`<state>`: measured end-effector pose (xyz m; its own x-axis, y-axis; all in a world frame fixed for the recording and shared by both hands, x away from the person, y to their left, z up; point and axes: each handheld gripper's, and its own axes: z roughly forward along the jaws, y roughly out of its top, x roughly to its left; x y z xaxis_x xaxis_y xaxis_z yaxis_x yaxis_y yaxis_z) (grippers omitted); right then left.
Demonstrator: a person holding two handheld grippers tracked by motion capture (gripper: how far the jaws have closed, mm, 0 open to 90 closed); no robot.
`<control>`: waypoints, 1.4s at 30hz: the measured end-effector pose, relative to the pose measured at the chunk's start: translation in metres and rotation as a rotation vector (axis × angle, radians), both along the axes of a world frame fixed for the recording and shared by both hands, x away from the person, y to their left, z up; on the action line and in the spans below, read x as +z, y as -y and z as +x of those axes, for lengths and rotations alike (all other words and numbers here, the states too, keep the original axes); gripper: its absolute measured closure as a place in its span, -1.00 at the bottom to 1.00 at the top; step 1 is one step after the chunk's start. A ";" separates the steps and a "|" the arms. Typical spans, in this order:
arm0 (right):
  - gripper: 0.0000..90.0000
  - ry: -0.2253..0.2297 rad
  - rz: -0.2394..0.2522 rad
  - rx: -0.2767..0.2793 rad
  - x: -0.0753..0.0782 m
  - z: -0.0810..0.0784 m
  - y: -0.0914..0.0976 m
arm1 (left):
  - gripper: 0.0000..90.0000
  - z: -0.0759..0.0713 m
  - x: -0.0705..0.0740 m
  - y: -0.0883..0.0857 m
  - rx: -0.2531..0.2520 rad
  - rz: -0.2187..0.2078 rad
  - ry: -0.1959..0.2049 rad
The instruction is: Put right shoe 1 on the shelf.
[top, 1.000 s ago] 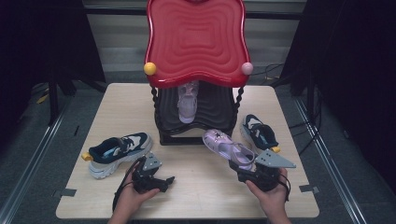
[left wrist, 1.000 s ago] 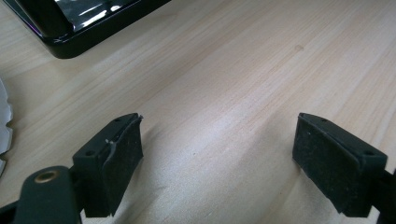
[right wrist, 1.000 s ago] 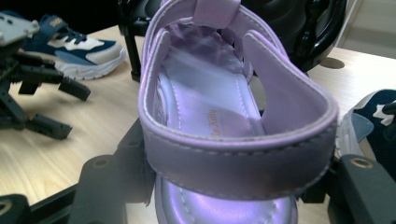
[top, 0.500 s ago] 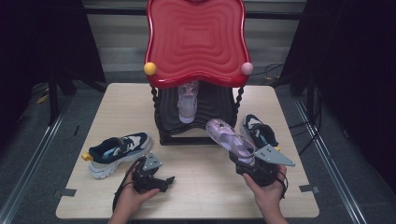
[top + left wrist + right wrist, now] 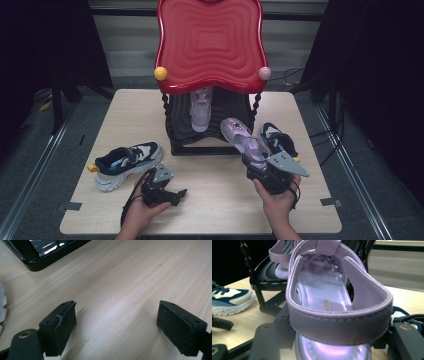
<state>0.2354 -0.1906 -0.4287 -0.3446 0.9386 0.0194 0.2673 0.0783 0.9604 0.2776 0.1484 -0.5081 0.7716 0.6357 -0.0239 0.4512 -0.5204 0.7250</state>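
My right gripper [image 5: 257,165] is shut on the heel end of a shiny purple sandal [image 5: 242,140], holding it off the table with its toe pointing at the black shoe rack [image 5: 200,147]. In the right gripper view the sandal [image 5: 324,297] sits between my right gripper [image 5: 338,337] jaws, heel strap nearest. A matching purple sandal [image 5: 200,110] rests on the rack's slanted shelf under the red wavy top [image 5: 210,40]. My left gripper [image 5: 176,193] lies on the table at the front left, open. In its own view the left gripper [image 5: 116,330] has bare wood between its pads.
A blue and white sneaker [image 5: 127,162] lies on the table's left side. Its mate [image 5: 277,140] sits right of the rack, just behind the held sandal. The rack's base corner [image 5: 42,252] shows in the left gripper view. Dark floor surrounds the table [image 5: 215,210].
My right gripper has carried the purple sandal up and farther toward the rack. The left gripper has stayed where it was.
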 end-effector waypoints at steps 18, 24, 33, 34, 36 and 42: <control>-0.18 0.045 0.011 -0.108 0.001 0.017 -0.026 | -0.65 0.000 0.000 0.000 -0.001 0.002 -0.001; -0.18 0.057 -0.007 -0.144 0.003 0.023 -0.037 | -0.66 0.000 0.000 0.000 -0.001 0.002 -0.002; -0.18 0.069 0.008 -0.185 0.007 0.032 -0.046 | -0.65 0.000 0.000 0.000 -0.001 0.002 -0.002; -0.18 0.074 0.009 -0.188 0.007 0.034 -0.047 | -0.65 0.000 0.000 0.000 -0.001 0.002 -0.001; -0.18 0.072 0.017 -0.193 0.007 0.036 -0.048 | -0.65 0.000 0.000 0.000 0.000 0.002 -0.001; -0.18 0.071 0.023 -0.214 0.007 0.043 -0.051 | -0.66 0.000 0.000 0.000 -0.001 0.003 0.000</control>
<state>0.2786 -0.1399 -0.4221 -0.1388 0.9900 0.0244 0.2073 0.0050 0.9783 0.2776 0.1486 -0.5080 0.7722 0.6350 -0.0223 0.4509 -0.5229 0.7234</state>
